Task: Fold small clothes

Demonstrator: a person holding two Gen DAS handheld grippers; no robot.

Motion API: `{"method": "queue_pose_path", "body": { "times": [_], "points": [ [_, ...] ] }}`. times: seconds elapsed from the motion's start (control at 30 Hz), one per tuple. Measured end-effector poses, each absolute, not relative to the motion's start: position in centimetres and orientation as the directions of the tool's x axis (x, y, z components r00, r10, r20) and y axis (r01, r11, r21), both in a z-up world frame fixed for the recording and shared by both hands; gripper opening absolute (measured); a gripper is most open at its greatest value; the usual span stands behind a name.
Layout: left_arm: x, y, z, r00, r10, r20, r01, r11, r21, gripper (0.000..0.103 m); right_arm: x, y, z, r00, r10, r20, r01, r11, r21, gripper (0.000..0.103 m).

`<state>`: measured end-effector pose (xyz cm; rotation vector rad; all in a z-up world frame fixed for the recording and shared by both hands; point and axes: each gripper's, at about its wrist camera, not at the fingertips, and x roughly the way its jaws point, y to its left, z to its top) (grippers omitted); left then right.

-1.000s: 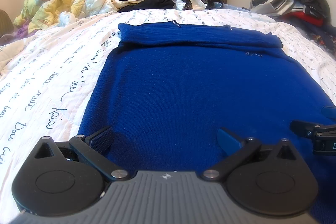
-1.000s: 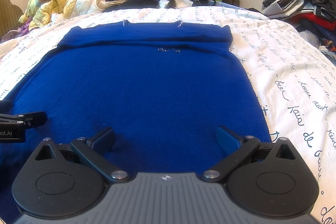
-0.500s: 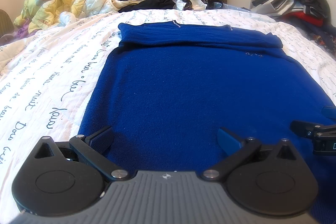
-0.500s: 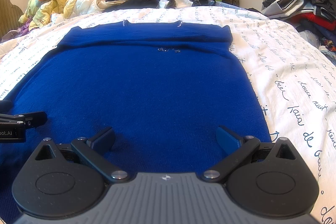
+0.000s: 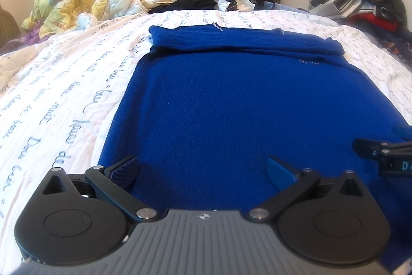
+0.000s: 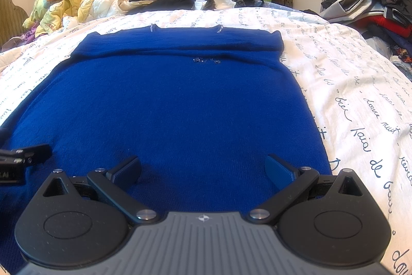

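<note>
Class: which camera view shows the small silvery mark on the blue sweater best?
The right wrist view: the silvery mark sits near the middle of the blue sweater, facing the camera. In the left wrist view it lies off to the right, smaller and fainter.

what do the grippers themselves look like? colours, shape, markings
Both match: ribbed grey body with a small compass-style emblem, two round black discs, black linkage arms with silver pivot screws, blue textured fingertip pads. Left gripper, right gripper. No cables or sleeves visible.
</note>
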<state>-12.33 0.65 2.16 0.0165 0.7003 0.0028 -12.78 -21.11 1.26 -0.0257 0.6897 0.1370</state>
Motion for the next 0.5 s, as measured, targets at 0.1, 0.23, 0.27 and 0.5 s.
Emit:
{"method": "queue_pose_path", "body": {
  "times": [0.1,0.23,0.27,0.5],
  "points": [
    [-13.0,0.7,2.2,0.761,-0.001,-0.649,0.016,1.000,0.017,0.103,-11.7,-21.7,1.0,0.762,0.120,-0.637,-0.138,0.990,0.022,0.103],
    [-13.5,0.8,2.3,0.752,-0.009,-0.659,0.029,0.999,0.020,0.103,-10.8,-22.0,0.8,0.760,0.127,-0.638,-0.145,0.989,0.024,0.103],
    [-13.6,0.6,2.4,0.746,-0.009,-0.666,0.031,0.999,0.021,0.103,-10.6,-22.0,0.8,0.758,0.127,-0.640,-0.147,0.989,0.022,0.103],
    [-15.0,0.8,2.7,0.717,-0.044,-0.695,0.064,0.998,0.003,0.103,-11.6,-22.9,0.9,0.736,0.176,-0.654,-0.213,0.977,0.023,0.103]
  ]
}}
